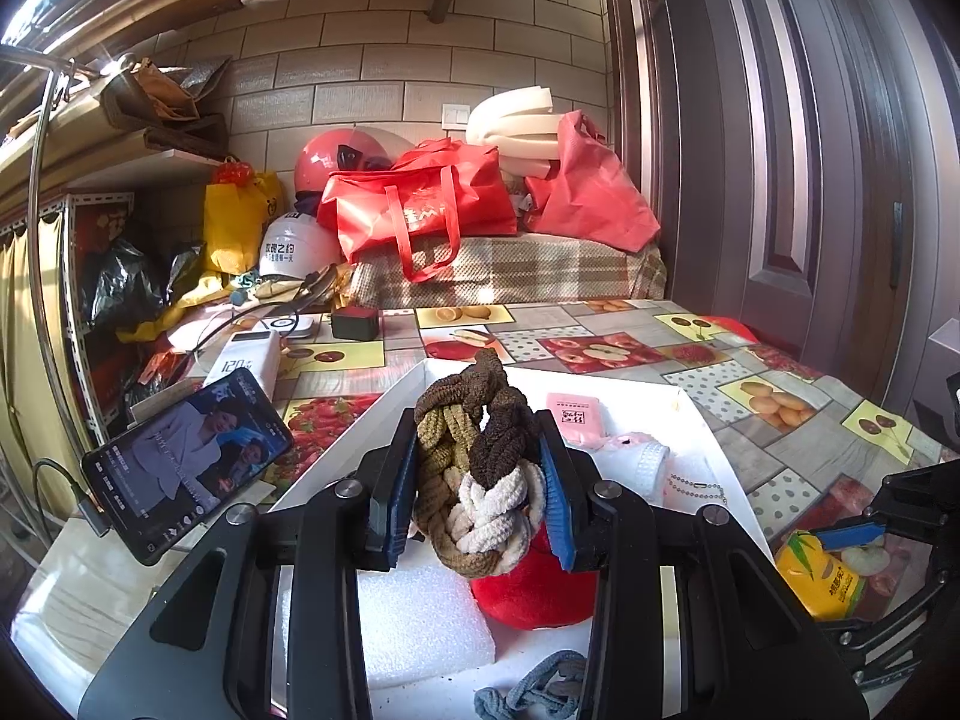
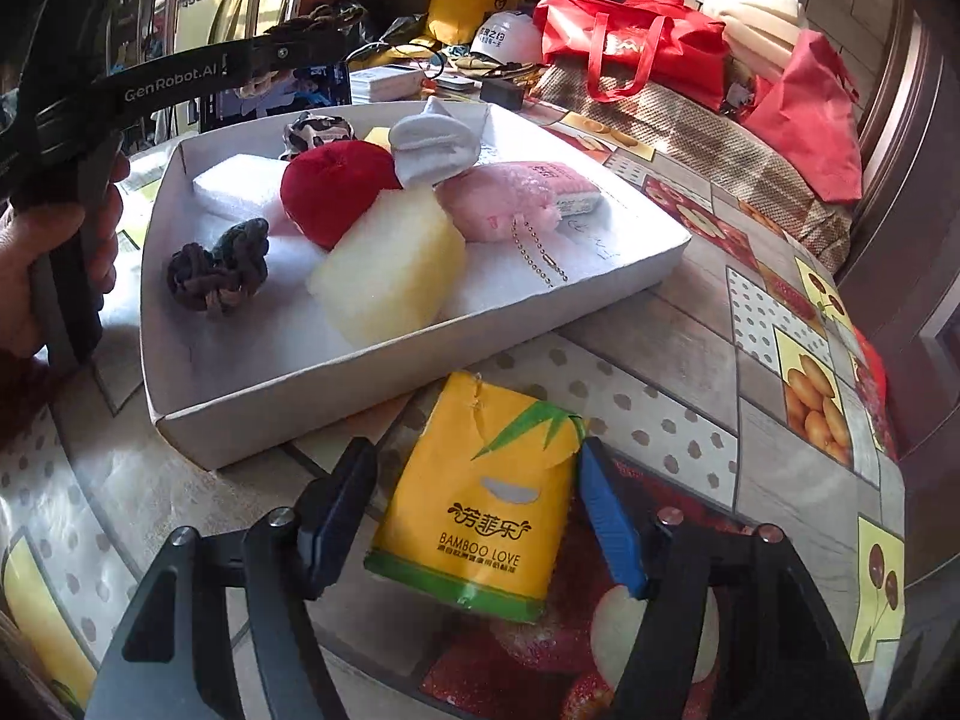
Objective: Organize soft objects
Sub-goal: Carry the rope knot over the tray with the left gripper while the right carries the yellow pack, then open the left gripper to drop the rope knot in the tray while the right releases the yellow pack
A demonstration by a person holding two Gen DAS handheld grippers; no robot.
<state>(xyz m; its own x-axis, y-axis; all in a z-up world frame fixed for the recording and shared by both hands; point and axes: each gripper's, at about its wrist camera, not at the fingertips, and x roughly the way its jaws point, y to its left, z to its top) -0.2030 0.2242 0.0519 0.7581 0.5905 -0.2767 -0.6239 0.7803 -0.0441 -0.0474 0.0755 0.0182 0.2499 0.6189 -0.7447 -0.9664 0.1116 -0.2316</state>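
Between our right jaws [image 2: 477, 516], on the fruit-patterned worktop [image 2: 690, 324] just outside the near wall of the white tray [image 2: 384, 408], lies the yellow tissue pack [image 2: 480, 498]. Its long axis runs away from us, roughly along the line the jaws point, so the two pads flank its long sides. The right pad sits against the pack's edge; the left pad stands a little clear, so the jaws are spread around it, not yet pinching. We judge that closing squarely across the short width is what the lift depends on, and the right hand is plainly the nearer one.

Our left jaws [image 1: 480, 492] are pressed onto a bundle of braided hair ties [image 1: 480, 468] in brown, olive and cream, held up above the tray, over the red plush ball [image 1: 534, 588].

Inside the tray we see the white foam sheet [image 2: 234, 186], the red plush ball, a pale yellow sponge block [image 2: 390, 270], a grey-white sock [image 2: 435, 144], a pink plush keychain [image 2: 510, 198] with its bead chain trailing toward the tray's right wall, a dark knotted hair tie [image 2: 219, 270], and a small black-and-white scrunchie [image 2: 315, 132] at the far side. The tissue pack is the only soft thing we can see outside the tray on the near worktop.
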